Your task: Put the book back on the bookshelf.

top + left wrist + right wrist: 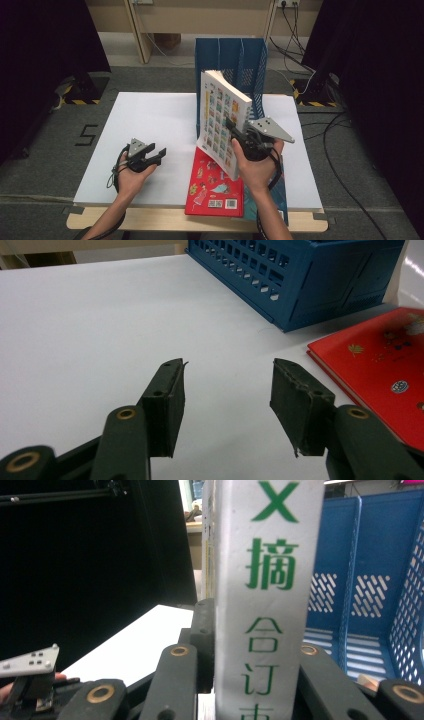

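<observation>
1. Broadly, white rectangular tabletop [150,125] carries everything; dark floor with black cables around it, a "5" marked on the floor at left.
2. Blue perforated plastic file rack [232,65] stands upright at the far middle of the table, open slots facing the person; in the left gripper view it sits just beyond the red book.
3. Thick white softcover book [220,120] with a grid of small colour pictures on its cover is held upright and tilted, right in front of the rack, so it blocks part of the rack's front.
4. Flat red glossy book [215,185] lies at the near table edge under the raised book; a teal book [280,200] lies beside it, partly under the right forearm.
5. Writing: green print on the white spine [267,580] in the right gripper view, an "X" then Chinese characters 摘, 合, 订; lower ones cut off.
6. Right gripper [240,135]: clamped on the white book's spine edge, jaws part-way apart with a pad on each face, hand raised above the red book.
7. Left gripper [157,154]: jaws wide apart, nothing between them, low over bare table left of the red book, pointing right.
</observation>
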